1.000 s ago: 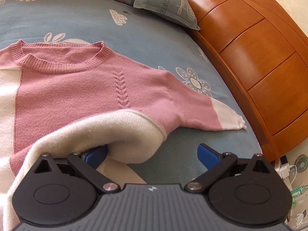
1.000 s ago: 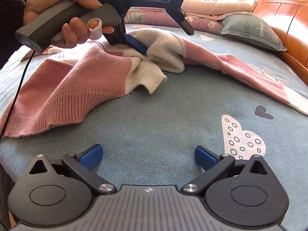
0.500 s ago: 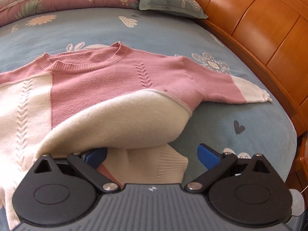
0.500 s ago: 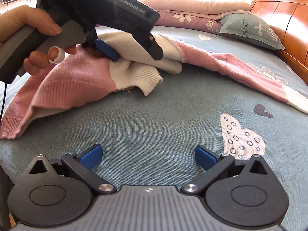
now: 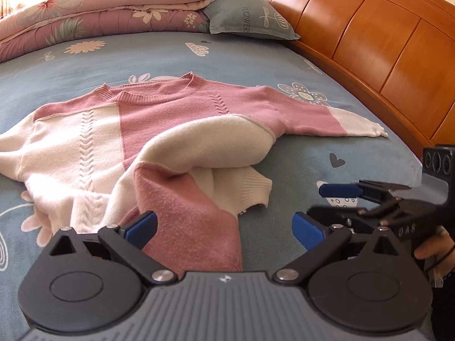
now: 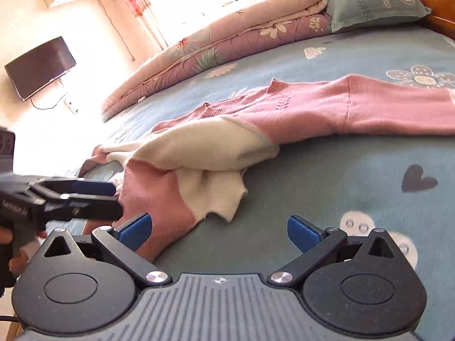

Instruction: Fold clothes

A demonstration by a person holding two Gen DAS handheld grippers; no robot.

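Both grippers spread wide, sweater (image 5: 176, 142) hem btwn left gripper (image 5: 224, 226) tips.

Two fisheye views, each looking forward from low over a bed (image 5: 256, 65) past its own open fingers. The left view faces the headboard (image 5: 369, 42) with a pink and cream sweater (image 5: 176, 130) close ahead. The right view, tilted, sees the same sweater (image 6: 284, 113) and pillow (image 6: 375, 0); each view catches the other gripper at its edge.
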